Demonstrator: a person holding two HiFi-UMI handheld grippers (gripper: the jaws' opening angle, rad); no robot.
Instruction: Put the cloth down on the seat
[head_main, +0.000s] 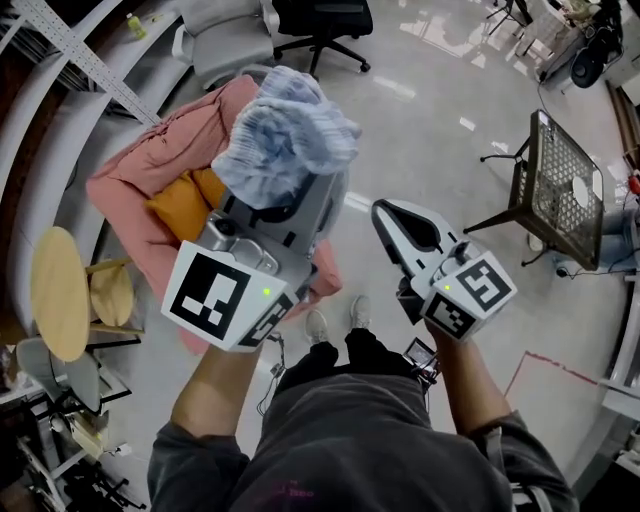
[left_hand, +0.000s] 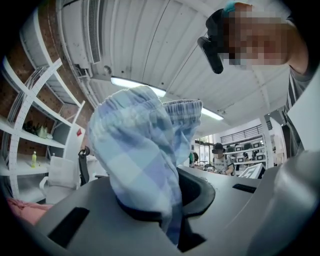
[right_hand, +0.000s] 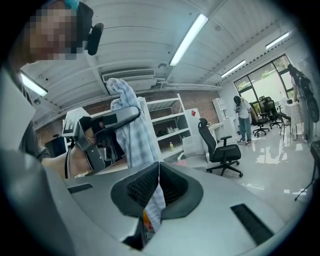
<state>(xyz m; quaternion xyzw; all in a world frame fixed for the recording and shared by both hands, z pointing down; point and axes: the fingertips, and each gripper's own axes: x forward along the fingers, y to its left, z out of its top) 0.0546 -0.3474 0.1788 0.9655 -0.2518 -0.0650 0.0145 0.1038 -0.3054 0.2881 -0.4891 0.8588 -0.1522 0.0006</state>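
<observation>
Overhead, the seat (head_main: 150, 165), draped in pink, sits at ten o'clock, partly hidden behind the cloth (head_main: 288, 135). The left gripper (left_hand: 175, 197) clenches that bunched cloth, which covers its fingertips. At three o'clock, the right gripper (head_main: 390, 215) has its fingers pressed together, empty.

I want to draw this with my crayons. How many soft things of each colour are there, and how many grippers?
Blue checked cloth: 1
Pink cover: 1
Orange cushion: 1
Grippers: 2, the left gripper and the right gripper
Total: 5
</observation>
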